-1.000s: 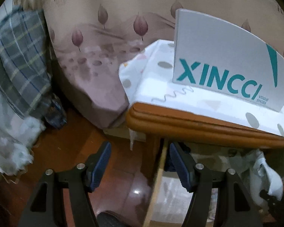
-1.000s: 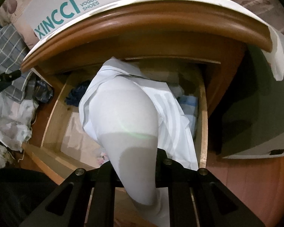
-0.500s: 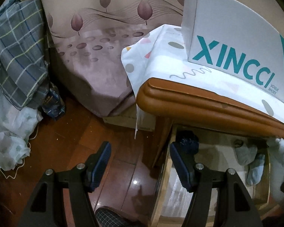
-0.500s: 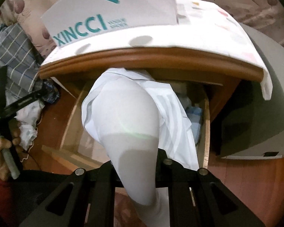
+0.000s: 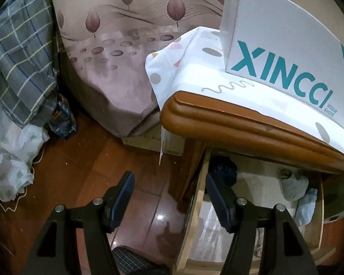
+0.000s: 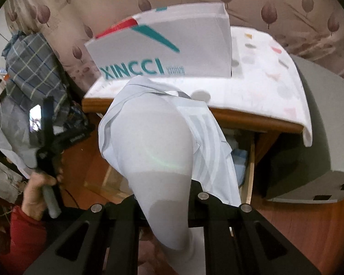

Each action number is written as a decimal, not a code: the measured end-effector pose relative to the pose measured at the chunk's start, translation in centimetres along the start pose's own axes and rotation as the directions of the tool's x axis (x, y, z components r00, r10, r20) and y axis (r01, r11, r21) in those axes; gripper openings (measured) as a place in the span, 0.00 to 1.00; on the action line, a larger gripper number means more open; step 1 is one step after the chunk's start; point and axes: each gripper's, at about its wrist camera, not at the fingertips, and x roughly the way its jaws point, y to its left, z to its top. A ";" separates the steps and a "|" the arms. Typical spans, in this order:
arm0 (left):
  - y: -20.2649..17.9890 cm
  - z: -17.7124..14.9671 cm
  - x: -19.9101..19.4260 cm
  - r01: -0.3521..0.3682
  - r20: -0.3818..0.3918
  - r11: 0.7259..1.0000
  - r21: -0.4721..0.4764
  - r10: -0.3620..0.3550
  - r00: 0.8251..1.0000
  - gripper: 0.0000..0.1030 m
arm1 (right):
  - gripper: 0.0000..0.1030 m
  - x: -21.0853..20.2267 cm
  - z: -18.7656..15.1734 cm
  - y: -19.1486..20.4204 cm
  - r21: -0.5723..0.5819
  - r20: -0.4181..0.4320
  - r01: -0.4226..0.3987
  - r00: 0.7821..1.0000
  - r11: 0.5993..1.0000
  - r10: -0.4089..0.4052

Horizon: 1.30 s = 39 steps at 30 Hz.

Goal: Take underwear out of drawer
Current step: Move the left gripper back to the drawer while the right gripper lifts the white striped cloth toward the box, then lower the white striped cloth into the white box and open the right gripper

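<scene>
Fingers of the right gripper clamp white underwear, left gripper fingers apart, near the "XINCCI VOGUE SHOES" box.

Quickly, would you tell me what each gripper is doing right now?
Left gripper: open, holding nothing.
Right gripper: shut on the white underwear.

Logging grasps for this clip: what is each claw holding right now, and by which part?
Right claw is shut on the white underwear, pinching its narrow bunched lower end. Left claw is open, holding nothing.
</scene>
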 end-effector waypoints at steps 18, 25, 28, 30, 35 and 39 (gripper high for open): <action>1.3 0.3 0.4 -0.006 -0.025 0.998 -0.060 0.004 1.000 0.64 | 0.11 -7.3 14.2 3.0 -0.075 0.241 0.064 0.970 0.995 -0.045; 1.4 0.5 0.3 0.001 -0.019 0.997 -0.071 -0.003 1.000 0.64 | 0.11 -3.6 21.2 4.0 -0.126 0.245 0.173 0.960 0.977 -0.139; 1.4 0.4 0.4 -0.004 -0.017 0.998 -0.069 0.003 1.000 0.64 | 0.11 -0.5 23.3 3.9 -0.136 0.218 0.218 0.958 0.966 -0.186; 1.5 0.4 0.4 -0.012 -0.016 0.998 -0.063 0.011 1.000 0.64 | 0.12 1.6 24.3 3.6 -0.145 0.198 0.257 0.954 0.955 -0.227; 1.6 0.4 0.2 -0.029 -0.010 0.998 -0.057 0.028 1.000 0.64 | 0.13 6.5 25.2 2.2 -0.137 0.104 0.292 0.954 0.946 -0.280; 1.5 0.4 0.2 -0.042 -0.010 0.998 -0.051 0.042 0.999 0.64 | 0.17 8.6 24.8 1.8 -0.146 0.065 0.293 0.956 0.945 -0.286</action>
